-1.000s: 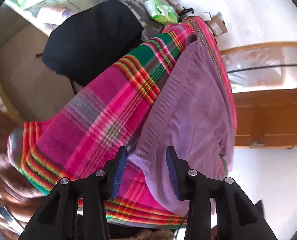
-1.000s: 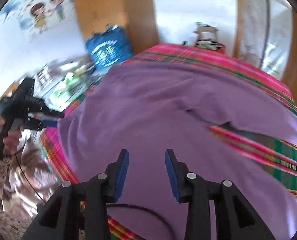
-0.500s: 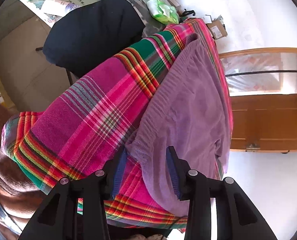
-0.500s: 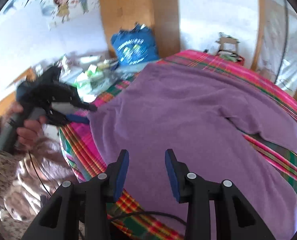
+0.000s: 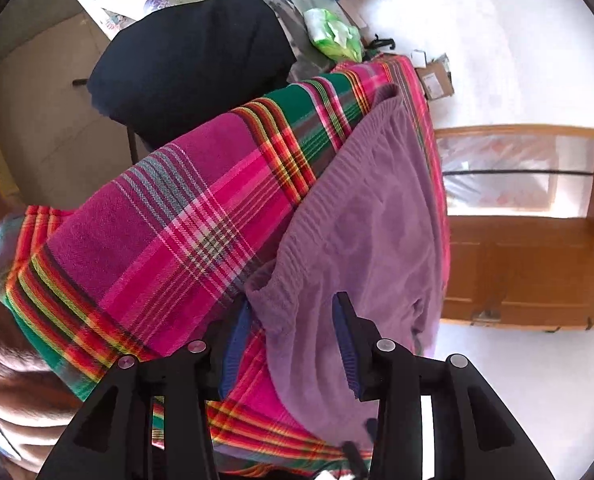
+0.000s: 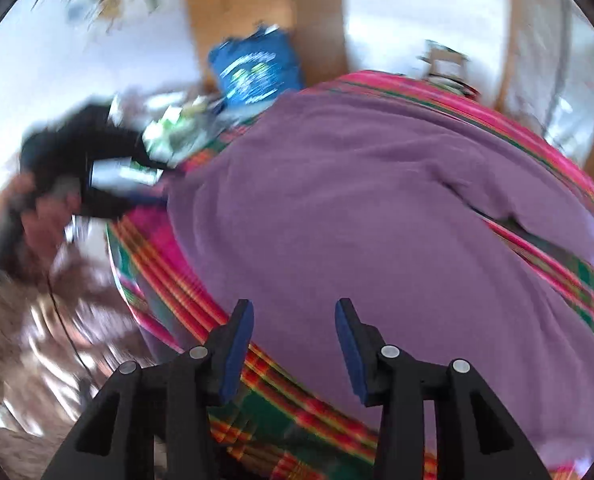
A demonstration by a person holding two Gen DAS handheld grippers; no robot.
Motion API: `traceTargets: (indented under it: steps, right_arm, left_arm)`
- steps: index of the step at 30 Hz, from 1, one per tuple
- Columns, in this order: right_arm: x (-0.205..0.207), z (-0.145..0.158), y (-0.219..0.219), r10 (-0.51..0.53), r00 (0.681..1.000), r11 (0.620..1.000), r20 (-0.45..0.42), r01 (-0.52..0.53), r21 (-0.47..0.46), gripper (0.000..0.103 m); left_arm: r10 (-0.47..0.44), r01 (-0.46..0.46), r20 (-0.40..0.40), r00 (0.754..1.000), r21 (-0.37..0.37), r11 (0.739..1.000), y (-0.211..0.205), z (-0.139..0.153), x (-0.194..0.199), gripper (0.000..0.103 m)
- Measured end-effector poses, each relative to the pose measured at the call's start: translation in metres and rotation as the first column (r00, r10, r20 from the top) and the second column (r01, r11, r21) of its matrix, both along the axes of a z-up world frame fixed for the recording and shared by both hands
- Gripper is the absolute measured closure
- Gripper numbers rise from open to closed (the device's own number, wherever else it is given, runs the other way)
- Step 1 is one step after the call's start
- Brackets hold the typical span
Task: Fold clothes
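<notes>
Purple knit fabric, a garment [image 5: 377, 216], lies spread flat on a pink, green and red plaid cloth [image 5: 169, 232] covering the table. In the left wrist view its long axis runs from the near corner away toward the far end of the table, with its ribbed hem edge facing the bare plaid on the left. The left gripper [image 5: 293, 340] has its jaws spread wide, set around the near corner of the hem; the left blue pad sits under the lifted corner, the right pad above the fabric, neither pressing it. In the blurred right wrist view the right gripper [image 6: 293, 340] hangs over the garment's near edge with jaws apart, holding nothing. A hand [image 6: 45, 216] grips the left tool at the garment's far-left corner. A black chair [image 5: 193, 60] stands beyond the table
</notes>
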State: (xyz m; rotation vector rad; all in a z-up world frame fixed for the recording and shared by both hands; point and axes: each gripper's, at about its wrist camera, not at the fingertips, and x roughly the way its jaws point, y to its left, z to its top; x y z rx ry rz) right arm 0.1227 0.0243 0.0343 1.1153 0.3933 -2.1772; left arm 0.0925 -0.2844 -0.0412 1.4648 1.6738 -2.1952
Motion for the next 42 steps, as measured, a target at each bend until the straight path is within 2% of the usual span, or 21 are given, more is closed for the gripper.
traceTargets:
  steps: [6, 9, 10, 11, 12, 16, 21, 24, 29, 30, 33, 34, 35, 42]
  right_arm:
    - [0.004, -0.012, -0.038, 0.127, 0.99, 0.992, -0.06, -0.125, 0.03, 0.06]
    - [0.007, -0.018, -0.047, 0.147, 0.988, 0.989, -0.041, -0.146, 0.026, 0.06]
    - [0.007, -0.019, -0.048, 0.149, 0.988, 0.989, -0.037, -0.148, 0.019, 0.06]
    - [0.007, -0.021, -0.049, 0.148, 0.988, 0.989, -0.035, -0.148, 0.011, 0.06]
    - [0.008, -0.022, -0.05, 0.147, 0.989, 0.989, -0.033, -0.147, 0.003, 0.06]
    - [0.007, -0.026, -0.053, 0.156, 0.988, 0.987, -0.013, -0.157, -0.025, 0.06]
    - [0.009, -0.032, -0.057, 0.157, 0.987, 0.987, -0.016, -0.158, -0.023, 0.06]
    - [0.009, -0.032, -0.058, 0.175, 0.985, 0.984, -0.009, -0.175, -0.044, 0.06]
    - [0.009, -0.034, -0.061, 0.158, 0.987, 0.987, -0.04, -0.159, -0.012, 0.06]
    - [0.01, -0.034, -0.062, 0.151, 0.987, 0.989, -0.058, -0.151, 0.005, 0.061]
    - [0.014, -0.035, -0.064, 0.132, 0.986, 0.991, -0.104, -0.128, 0.046, 0.078]
    - [0.014, -0.034, -0.064, 0.121, 0.986, 0.992, -0.114, -0.115, 0.06, 0.09]
    - [0.015, -0.033, -0.065, 0.115, 0.986, 0.992, -0.12, -0.108, 0.063, 0.097]
    - [0.027, -0.016, -0.069, 0.138, 0.976, 0.99, -0.17, -0.132, 0.047, 0.098]
  left_arm:
    - [0.046, -0.046, -0.013, 0.999, 0.038, 0.998, 0.0, -0.004, 0.003, 0.061]
    - [0.052, -0.051, -0.024, 0.998, 0.046, 0.998, -0.001, -0.004, 0.004, 0.062]
    - [0.054, -0.053, -0.028, 0.998, 0.048, 0.997, -0.002, -0.004, 0.004, 0.067]
    - [0.056, -0.054, -0.031, 0.998, 0.05, 0.997, -0.002, -0.004, 0.004, 0.079]
    - [0.058, -0.056, -0.035, 0.998, 0.053, 0.997, -0.002, -0.005, 0.004, 0.084]
    - [0.066, -0.063, -0.05, 0.997, 0.063, 0.996, -0.004, -0.005, 0.006, 0.09]
    - [0.076, -0.071, -0.068, 0.995, 0.075, 0.995, -0.006, -0.006, 0.007, 0.092]
    - [0.085, -0.074, -0.108, 0.99, 0.102, 0.992, -0.01, 0.0, 0.015, 0.093]
    - [0.092, -0.078, -0.139, 0.986, 0.108, 0.991, -0.013, 0.007, 0.021, 0.093]
    - [0.097, -0.083, -0.136, 0.986, 0.109, 0.991, -0.013, 0.007, 0.021, 0.093]
    - [0.1, -0.085, -0.134, 0.986, 0.113, 0.99, -0.015, 0.006, 0.021, 0.093]
    - [0.1, -0.085, -0.135, 0.986, 0.114, 0.99, -0.015, 0.006, 0.021, 0.093]
    - [0.1, -0.085, -0.135, 0.986, 0.114, 0.99, -0.016, 0.006, 0.022, 0.093]
    - [0.12, -0.109, -0.132, 0.984, 0.084, 0.99, -0.029, 0.005, 0.025, 0.093]
